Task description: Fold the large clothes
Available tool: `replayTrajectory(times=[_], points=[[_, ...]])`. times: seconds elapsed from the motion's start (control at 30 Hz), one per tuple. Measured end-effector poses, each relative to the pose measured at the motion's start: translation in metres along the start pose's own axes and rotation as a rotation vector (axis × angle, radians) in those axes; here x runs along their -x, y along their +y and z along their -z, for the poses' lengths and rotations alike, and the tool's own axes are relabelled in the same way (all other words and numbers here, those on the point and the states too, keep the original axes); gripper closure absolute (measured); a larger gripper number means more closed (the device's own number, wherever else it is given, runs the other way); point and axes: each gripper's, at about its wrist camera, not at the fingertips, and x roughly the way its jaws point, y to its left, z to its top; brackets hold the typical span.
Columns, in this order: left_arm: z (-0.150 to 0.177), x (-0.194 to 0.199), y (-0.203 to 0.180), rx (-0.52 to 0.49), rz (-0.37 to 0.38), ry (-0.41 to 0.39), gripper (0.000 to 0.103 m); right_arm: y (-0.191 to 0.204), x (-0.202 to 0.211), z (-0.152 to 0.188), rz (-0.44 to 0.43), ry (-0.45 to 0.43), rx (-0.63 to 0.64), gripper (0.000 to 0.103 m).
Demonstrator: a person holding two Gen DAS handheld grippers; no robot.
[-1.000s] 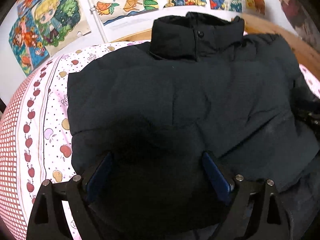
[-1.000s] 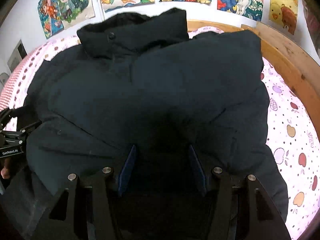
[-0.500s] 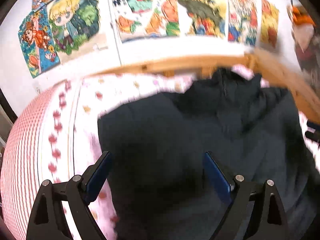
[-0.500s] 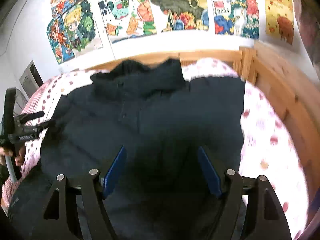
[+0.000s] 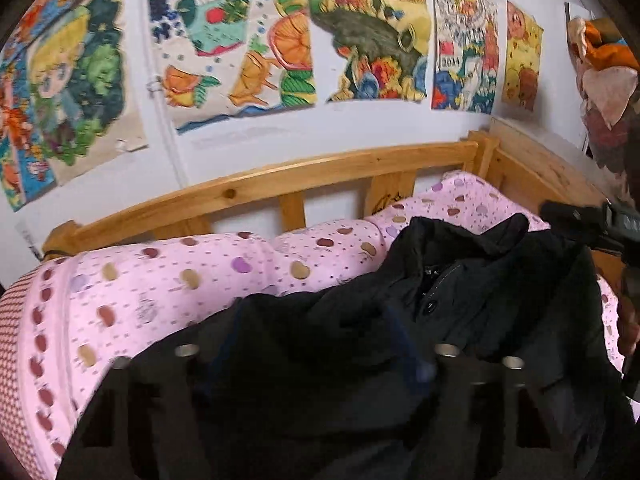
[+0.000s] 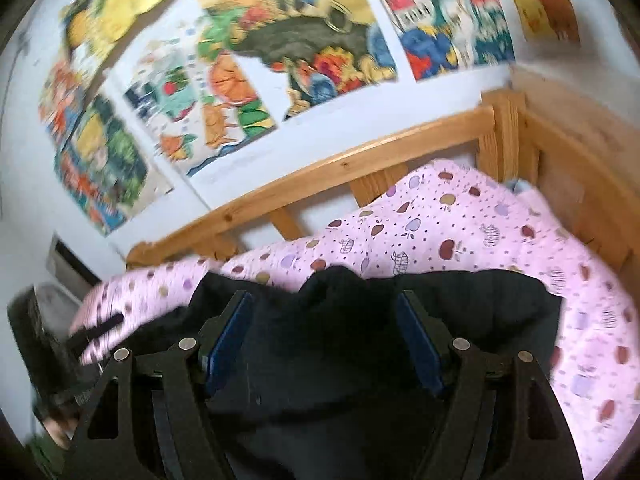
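Note:
A black puffer jacket lies on the bed with its collar toward the wooden rail. In the right wrist view the same jacket fills the lower middle. My left gripper hovers over the jacket's near part, blurred. Its jaws are closing, the blue pads still stand apart, and I see no fabric pinched between them. My right gripper is above the jacket's collar side. Its jaws stand wide and its pads press on nothing.
The pink apple-print sheet covers the bed, seen also as the sheet. A wooden rail runs along the back and right side below a wall of posters. The other gripper's black body shows at the right edge.
Both grippers pulled back from the jacket and rose, so more wall and rail show. The left jaws narrowed. The right jaws widened and no longer sit in the fabric.

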Motion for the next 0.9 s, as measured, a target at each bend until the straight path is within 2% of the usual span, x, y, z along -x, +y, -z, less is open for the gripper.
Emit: replayTrajectory(times=[0.03,0.07,0.1,0.17,0.23,0.27,0.33,0.43,0.6,0.77,0.83,0.9], points=[[-0.001,-0.007,-0.002,-0.001,0.003,0.012,0.065,0.0,-0.008,0.002,-0.001,0.007,-0.02,0.037],[-0.001,-0.01,-0.002,0.005,0.009,0.02,0.083,-0.002,-0.017,0.001,-0.008,0.017,-0.046,0.047],[-0.002,-0.014,-0.002,0.02,0.015,0.026,0.088,-0.003,-0.024,0.002,-0.011,0.026,-0.062,0.065],[-0.003,-0.014,0.0,0.045,0.002,0.024,0.095,-0.004,-0.034,0.004,-0.01,0.046,-0.079,0.089],[-0.001,-0.009,0.004,0.048,0.004,0.029,0.096,-0.002,-0.033,0.01,-0.013,0.036,-0.066,0.093],[0.001,-0.006,0.005,0.041,0.012,0.028,0.096,0.003,-0.029,0.015,0.006,0.037,-0.019,0.096],[0.01,0.003,0.006,-0.003,0.023,0.02,0.097,0.006,-0.017,0.023,0.021,0.048,0.062,0.097],[0.033,0.008,0.006,-0.053,0.041,0.022,0.097,0.003,-0.007,0.036,0.033,0.089,0.113,0.1],[0.069,-0.009,0.001,-0.114,0.029,0.105,0.098,-0.006,-0.016,0.065,0.107,0.183,0.204,0.102],[0.09,-0.043,-0.01,-0.139,-0.022,0.202,0.098,-0.015,-0.044,0.089,0.187,0.217,0.256,0.102],[0.087,-0.04,-0.009,-0.144,-0.021,0.19,0.098,-0.013,-0.044,0.09,0.197,0.203,0.265,0.102],[0.082,-0.026,-0.001,-0.114,0.031,0.153,0.096,-0.009,-0.035,0.087,0.192,0.179,0.284,0.102]])
